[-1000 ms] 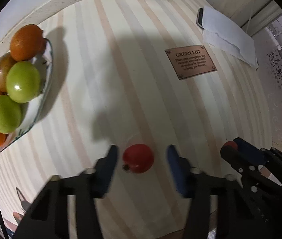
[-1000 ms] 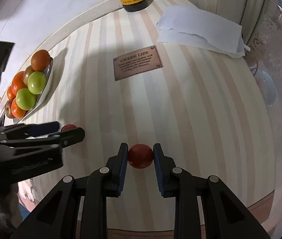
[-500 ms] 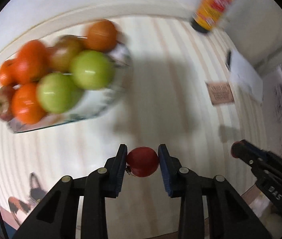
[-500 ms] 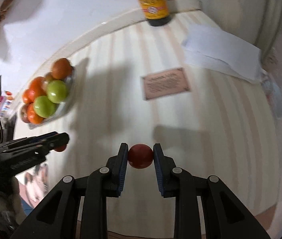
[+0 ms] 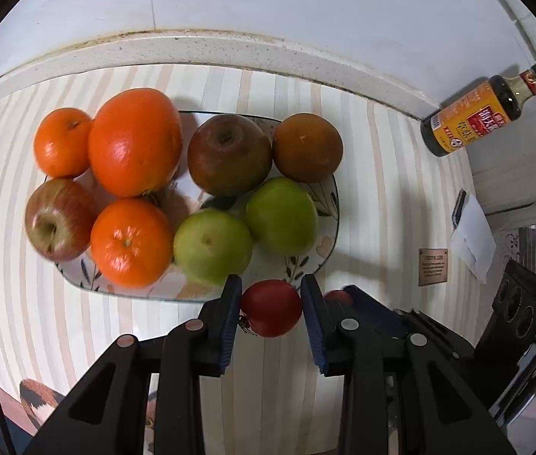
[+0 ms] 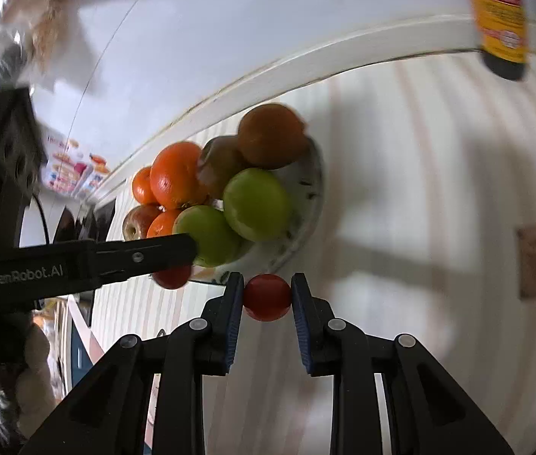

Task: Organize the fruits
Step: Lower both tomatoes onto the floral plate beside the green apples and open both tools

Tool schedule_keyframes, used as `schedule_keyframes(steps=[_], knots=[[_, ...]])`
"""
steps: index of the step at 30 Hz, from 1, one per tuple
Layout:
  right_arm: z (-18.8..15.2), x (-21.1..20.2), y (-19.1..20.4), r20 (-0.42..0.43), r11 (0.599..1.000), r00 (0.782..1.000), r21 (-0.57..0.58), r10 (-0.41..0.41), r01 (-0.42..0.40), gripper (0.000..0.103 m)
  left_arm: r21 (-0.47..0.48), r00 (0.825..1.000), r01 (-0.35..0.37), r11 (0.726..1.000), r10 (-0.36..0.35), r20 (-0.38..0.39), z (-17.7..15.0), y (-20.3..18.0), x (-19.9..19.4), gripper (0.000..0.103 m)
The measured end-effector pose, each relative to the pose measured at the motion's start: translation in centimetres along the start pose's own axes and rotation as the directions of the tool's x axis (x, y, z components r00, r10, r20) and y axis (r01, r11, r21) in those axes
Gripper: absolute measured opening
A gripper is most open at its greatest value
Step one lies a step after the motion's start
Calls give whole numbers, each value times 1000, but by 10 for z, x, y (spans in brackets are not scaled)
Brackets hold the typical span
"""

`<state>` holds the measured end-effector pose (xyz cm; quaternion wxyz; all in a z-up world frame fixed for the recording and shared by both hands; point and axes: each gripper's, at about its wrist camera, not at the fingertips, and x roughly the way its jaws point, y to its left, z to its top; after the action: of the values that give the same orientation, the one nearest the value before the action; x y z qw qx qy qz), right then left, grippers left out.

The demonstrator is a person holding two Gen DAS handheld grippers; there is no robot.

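My left gripper (image 5: pixel 271 313) is shut on a small red fruit (image 5: pixel 271 308) and holds it just in front of the near rim of the patterned fruit plate (image 5: pixel 328 204). The plate carries several oranges (image 5: pixel 134 141), two green apples (image 5: pixel 281 217) and reddish apples (image 5: pixel 58 218). My right gripper (image 6: pixel 267 297) is shut on a second small red fruit (image 6: pixel 267 296), close beside the left one at the plate's (image 6: pixel 307 223) near right edge. The left gripper's finger (image 6: pixel 146 252) crosses the right wrist view with its red fruit (image 6: pixel 172 276) under it.
A dark sauce bottle with an orange label (image 5: pixel 476 121) stands at the back wall on the right. A brown plaque (image 5: pixel 433 267) and white paper (image 5: pixel 472 240) lie on the striped tabletop to the right. The wall ledge (image 5: pixel 230 47) runs behind the plate.
My left gripper closed on its red fruit and lifted it to the plate. My right gripper, holding its fruit throughout, moved left to the plate too.
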<state>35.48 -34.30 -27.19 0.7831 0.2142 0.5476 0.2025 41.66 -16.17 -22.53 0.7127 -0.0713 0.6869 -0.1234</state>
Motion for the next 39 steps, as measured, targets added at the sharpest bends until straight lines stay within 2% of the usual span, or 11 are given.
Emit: schedule_keyframes(steps=[13, 14, 16, 17, 18, 23, 27, 29, 33, 35, 39], knots=[[17, 30, 12, -32, 993, 999, -120, 7, -10, 30, 31, 998, -68, 997, 68, -3, 14, -15, 13, 30], [17, 29, 12, -32, 993, 999, -119, 1, -5, 34, 28, 997, -72, 997, 72, -4, 14, -15, 13, 30], [17, 22, 13, -15, 992, 999, -120, -30, 28, 54, 18, 997, -75, 997, 75, 1, 14, -15, 12, 33], [17, 19, 12, -6, 992, 999, -117, -43, 42, 72, 11, 997, -74, 997, 74, 8, 13, -15, 11, 35], [16, 15, 10, 1, 993, 999, -111, -45, 45, 79, 5, 997, -73, 997, 72, 11, 13, -14, 10, 36], [12, -3, -1, 25, 997, 998, -56, -48, 50, 79, -30, 989, -117, 993, 120, 91, 10, -11, -2, 70], [3, -13, -6, 31, 997, 997, -33, -73, 74, 79, -33, 978, -150, 988, 153, 145, 3, -6, -20, 71], [-9, -15, -7, -5, 997, 998, -43, -64, 64, 77, -32, 964, -190, 981, 193, 181, -7, -3, -30, 79], [-63, -15, -3, -131, 987, 982, -110, -133, 119, 41, -57, 946, -229, 972, 236, 221, -45, 11, -45, 80], [-90, -9, 1, -171, 973, 968, -170, -186, 157, 33, -68, 947, -237, 969, 246, 204, -65, 20, -42, 80], [-112, -22, 5, -87, 956, 969, -202, -233, 212, 33, -93, 952, -255, 962, 267, 151, -86, 36, -31, 80]])
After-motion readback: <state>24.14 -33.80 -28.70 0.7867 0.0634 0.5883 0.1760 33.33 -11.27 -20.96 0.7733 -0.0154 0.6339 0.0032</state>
